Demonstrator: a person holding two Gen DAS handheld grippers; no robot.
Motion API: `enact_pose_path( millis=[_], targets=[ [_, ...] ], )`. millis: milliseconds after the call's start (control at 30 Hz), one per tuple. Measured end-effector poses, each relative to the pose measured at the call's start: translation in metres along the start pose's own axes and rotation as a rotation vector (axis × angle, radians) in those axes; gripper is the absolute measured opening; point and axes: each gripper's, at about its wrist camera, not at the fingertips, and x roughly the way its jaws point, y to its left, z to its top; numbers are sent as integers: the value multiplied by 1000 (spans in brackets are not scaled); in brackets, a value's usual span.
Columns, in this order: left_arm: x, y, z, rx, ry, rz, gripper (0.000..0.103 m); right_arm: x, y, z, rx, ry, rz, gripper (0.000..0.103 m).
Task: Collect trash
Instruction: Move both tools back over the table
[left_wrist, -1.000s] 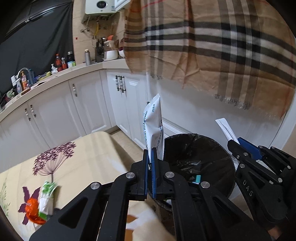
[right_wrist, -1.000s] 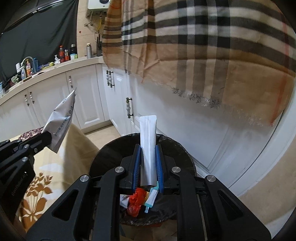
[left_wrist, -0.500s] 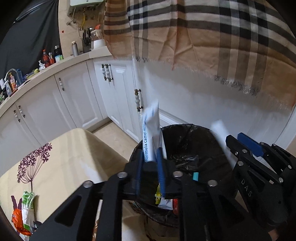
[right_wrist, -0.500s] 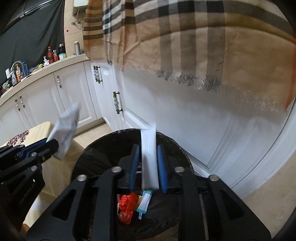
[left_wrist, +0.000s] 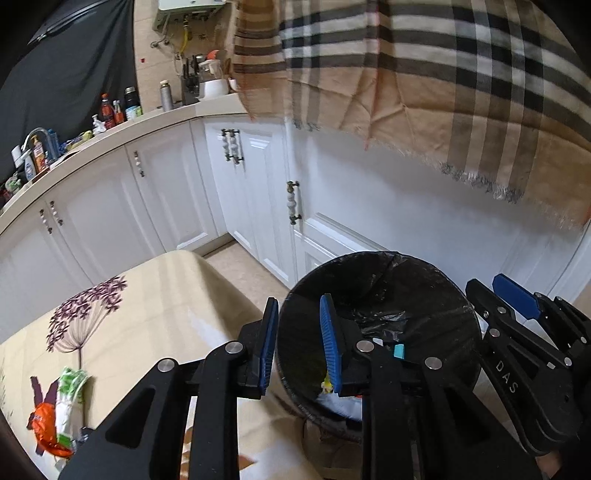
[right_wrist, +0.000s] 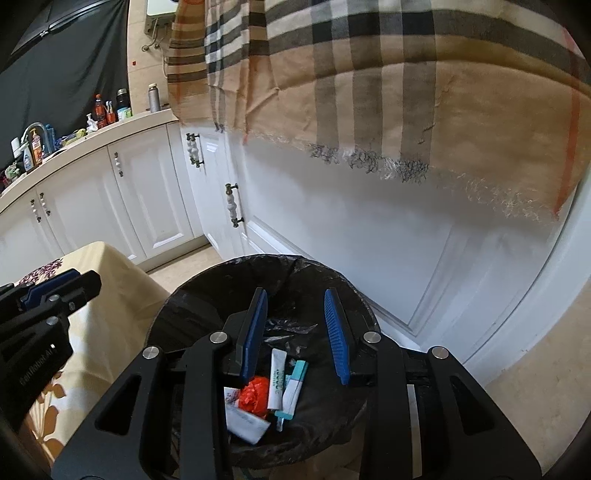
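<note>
Hanging over the mouth of the black-lined trash bin, the right gripper has its blue pads parted with nothing between them; its jaws have just been opening. Straight below it, at the bottom of the bin, lies the collected trash: a white tube, a crumpled red wrapper, a white packet and a teal-tipped stick packet.

At the bin's left rim, the left gripper is likewise parted and empty, its jaws having just been opening too, one pad over the table edge and the other over the liner.

Left of the bin stands a table under a cream flowered tablecloth, where an orange and green wrapper lies near the close corner, well apart from the bin.

Beyond them run white cabinets, a counter crowded with bottles, and a plaid cloth hanging above.
</note>
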Motion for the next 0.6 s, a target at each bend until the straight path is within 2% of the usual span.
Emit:
enact_pose_path(
  millis=[100,367,600],
  targets=[
    [-13,10,-3,-16,-5,13,32,-10,8,-1,-8,-1,17,32],
    [-53,49,-24,-66,-17,74,33,-42,41,-7,-38,-4,91,32],
    [-90,95,-51,-127,-25,159,35,-65,76,-16,-82,-2,158,32]
  ],
)
